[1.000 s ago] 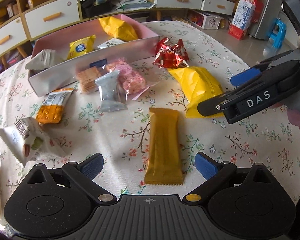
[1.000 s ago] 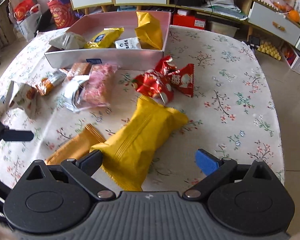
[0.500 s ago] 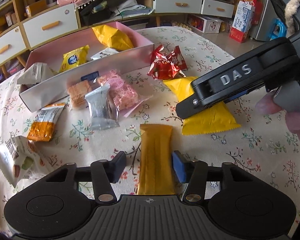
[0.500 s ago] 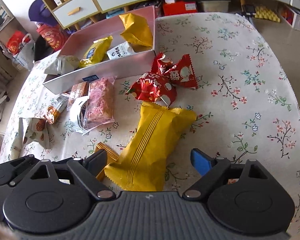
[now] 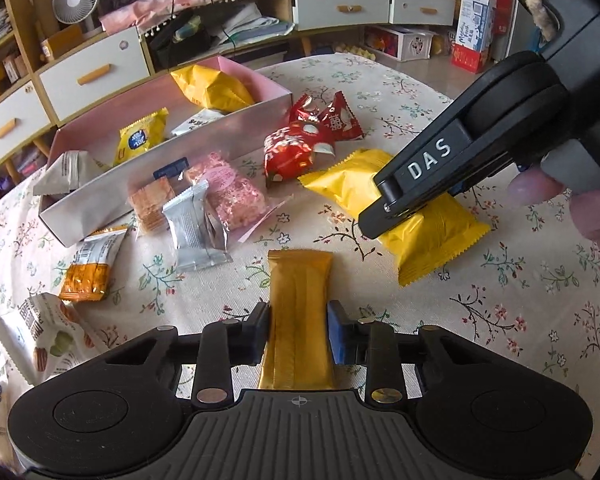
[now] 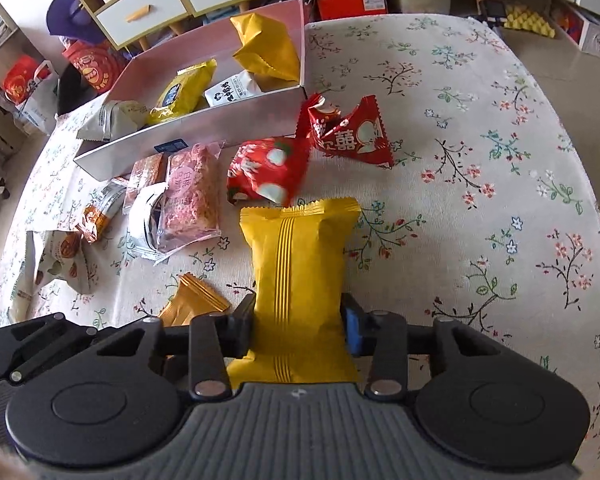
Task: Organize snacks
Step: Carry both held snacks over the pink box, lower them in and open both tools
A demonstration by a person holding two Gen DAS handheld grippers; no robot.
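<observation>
Holding 4 snack packets (image 6: pixel 182 92): pink box (image 6: pixel 204 128).

Glossy foil wrappers (image 5: pixel 300 320), cloth tablecloth (image 5: pixel 500 320)

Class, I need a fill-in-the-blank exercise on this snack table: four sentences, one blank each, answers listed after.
1. The left hand-held gripper is shut on the long ____ bar.
2. The right hand-held gripper is shut on the puffy ____ packet.
3. The two red packets lie ____ the box.
4. The tablecloth has a ____ print.

Answers: gold; yellow; outside; floral
</observation>
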